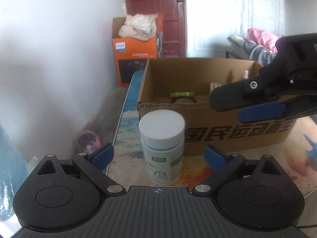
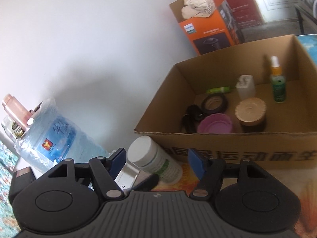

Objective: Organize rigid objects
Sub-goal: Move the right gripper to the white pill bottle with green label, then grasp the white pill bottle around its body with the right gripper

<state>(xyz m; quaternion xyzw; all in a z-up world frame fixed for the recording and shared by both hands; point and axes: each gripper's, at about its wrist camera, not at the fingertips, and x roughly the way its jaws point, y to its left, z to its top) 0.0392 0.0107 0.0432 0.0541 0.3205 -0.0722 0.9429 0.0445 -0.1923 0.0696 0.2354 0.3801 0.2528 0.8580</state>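
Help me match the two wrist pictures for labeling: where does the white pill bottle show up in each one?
Left wrist: the white pill bottle stands upright at lower center, between the open jaws of the left gripper, in front of the cardboard box.
Right wrist: the bottle appears tilted at lower center, between the open jaws of the right gripper.
Shared landmark: the cardboard box right behind it.
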